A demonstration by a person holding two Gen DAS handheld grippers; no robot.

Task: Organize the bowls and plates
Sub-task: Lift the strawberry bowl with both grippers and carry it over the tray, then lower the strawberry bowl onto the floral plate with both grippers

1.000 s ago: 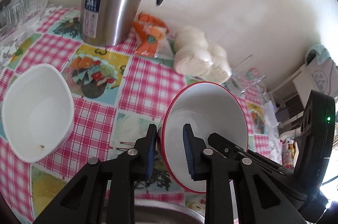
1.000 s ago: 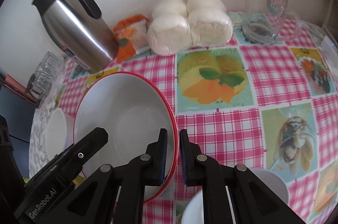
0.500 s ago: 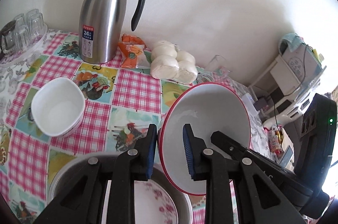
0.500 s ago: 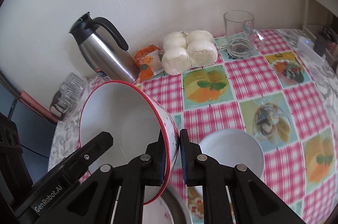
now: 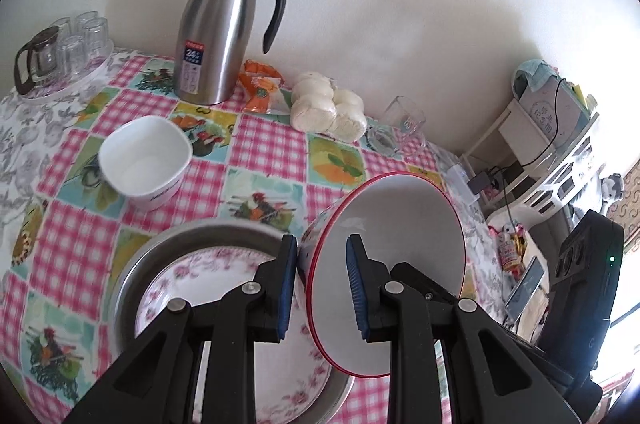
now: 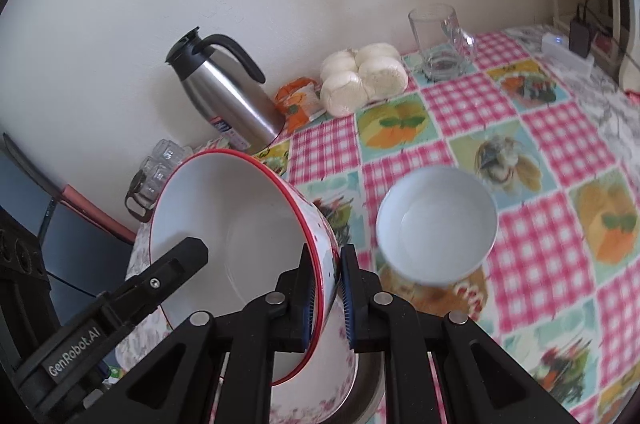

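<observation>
Both claws pinch the red-rimmed bowl (image 5: 384, 264) by opposite rim walls (left claw (image 5: 320, 284), right claw (image 6: 326, 298)), holding it tipped on edge, mouth toward the wall, above the floral plate (image 5: 224, 288).

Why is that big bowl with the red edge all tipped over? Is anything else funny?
The red-rimmed bowl is tipped on its side because both claws pinch its rim, the left claw and the right claw, holding it above the flowered plate. Nothing looks spilled or broken.
</observation>
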